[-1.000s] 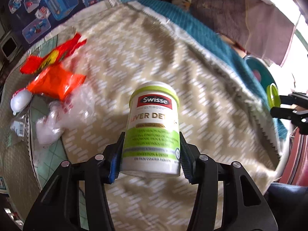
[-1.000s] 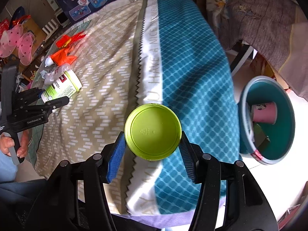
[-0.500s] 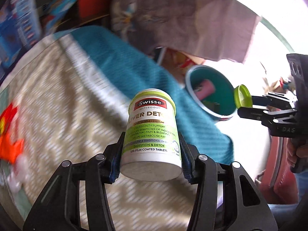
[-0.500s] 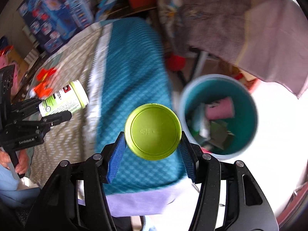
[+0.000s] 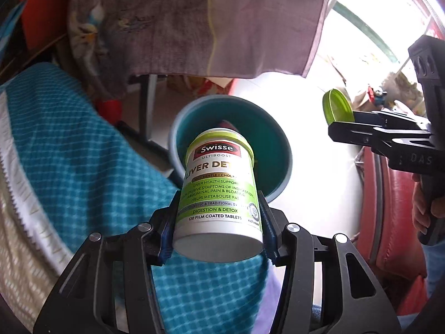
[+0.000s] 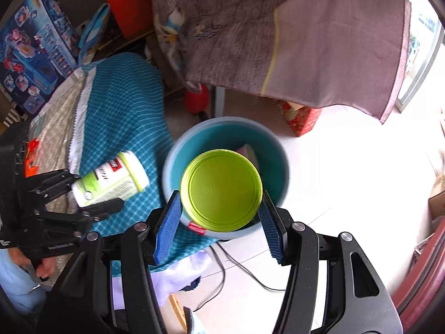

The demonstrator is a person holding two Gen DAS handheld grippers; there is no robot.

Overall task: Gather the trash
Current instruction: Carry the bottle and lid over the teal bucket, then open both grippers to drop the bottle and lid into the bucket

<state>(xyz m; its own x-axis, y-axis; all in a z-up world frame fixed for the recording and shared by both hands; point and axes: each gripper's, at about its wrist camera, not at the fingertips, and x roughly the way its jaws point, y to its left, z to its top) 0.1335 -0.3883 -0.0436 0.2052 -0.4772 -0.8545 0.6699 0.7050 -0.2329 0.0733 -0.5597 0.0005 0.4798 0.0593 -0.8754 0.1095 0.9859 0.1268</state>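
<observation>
Now bottle (image 5: pixel 218 192) between left claw (image 5: pixel 218 232) pads, above bin (image 5: pixel 281 150).

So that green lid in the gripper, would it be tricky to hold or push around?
Probably light: the green lid looks like thin moulded plastic. It seems stiff, keeping its round shape while the right gripper pinches it by the rim. Being a smooth flat disc, it might slip sideways from the pads or roll on edge.

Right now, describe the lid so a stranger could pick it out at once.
Find the round teal bin on the pale floor beside the blue checked tablecloth. In front of it, the right gripper holds the lid: a flat lime-green disc, unlike the tall labelled bottle.
</observation>
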